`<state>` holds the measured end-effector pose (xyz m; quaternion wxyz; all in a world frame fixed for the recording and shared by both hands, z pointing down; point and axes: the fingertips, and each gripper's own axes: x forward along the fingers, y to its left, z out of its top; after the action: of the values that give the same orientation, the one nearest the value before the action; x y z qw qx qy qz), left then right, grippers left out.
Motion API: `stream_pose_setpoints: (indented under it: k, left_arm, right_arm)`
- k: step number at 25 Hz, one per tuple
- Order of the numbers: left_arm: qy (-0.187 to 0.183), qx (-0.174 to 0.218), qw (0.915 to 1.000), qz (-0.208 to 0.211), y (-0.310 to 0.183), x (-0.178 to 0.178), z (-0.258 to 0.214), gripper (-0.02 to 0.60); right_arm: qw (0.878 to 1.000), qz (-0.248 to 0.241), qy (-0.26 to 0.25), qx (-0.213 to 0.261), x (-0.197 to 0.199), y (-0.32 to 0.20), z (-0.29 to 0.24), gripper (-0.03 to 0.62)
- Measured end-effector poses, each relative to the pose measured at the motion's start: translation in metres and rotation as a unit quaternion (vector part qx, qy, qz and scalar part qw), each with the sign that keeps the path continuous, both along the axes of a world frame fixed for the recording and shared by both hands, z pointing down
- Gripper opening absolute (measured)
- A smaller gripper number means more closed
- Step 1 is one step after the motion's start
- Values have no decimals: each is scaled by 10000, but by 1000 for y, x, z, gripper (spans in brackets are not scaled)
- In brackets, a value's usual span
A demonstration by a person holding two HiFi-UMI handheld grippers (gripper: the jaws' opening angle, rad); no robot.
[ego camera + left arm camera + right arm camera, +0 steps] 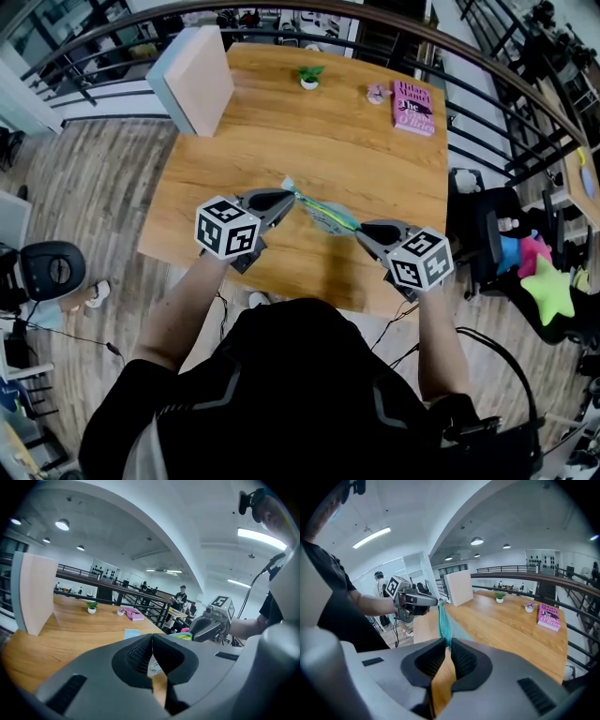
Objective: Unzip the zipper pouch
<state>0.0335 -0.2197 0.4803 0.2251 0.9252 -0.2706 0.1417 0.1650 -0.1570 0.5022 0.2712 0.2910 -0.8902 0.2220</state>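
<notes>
While L gripper [287, 196] & R gripper [362, 231] grip 1 pouch [323, 215] | 1 book [413, 106]

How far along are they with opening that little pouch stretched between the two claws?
Done: the pouch is up off the table, stretched between both grippers. In hand: the left gripper pinches one end and the right gripper clamps the other. Left: no open gap shows along the zip, so the unzipping itself seems hardly begun. Whether the left one holds the pull tab is too small to tell.
</notes>
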Motion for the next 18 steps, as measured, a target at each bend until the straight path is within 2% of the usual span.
stream_pose_setpoints:
  k: [7,13,18]
  left_arm:
    - [-253,13,9995,-178,-11,-15,13,29]
    - [-429,-111,9987,-247,-19,-15,30,29]
    - [-504,-262,9972,-489,-45,-16,47,29]
  right_arm:
    - [9998,123,-55,-140,6,-14,12,48]
    - [9996,88,80,-274,7,-29,29,48]
    - [9990,90,353,-273,6,-60,49,49]
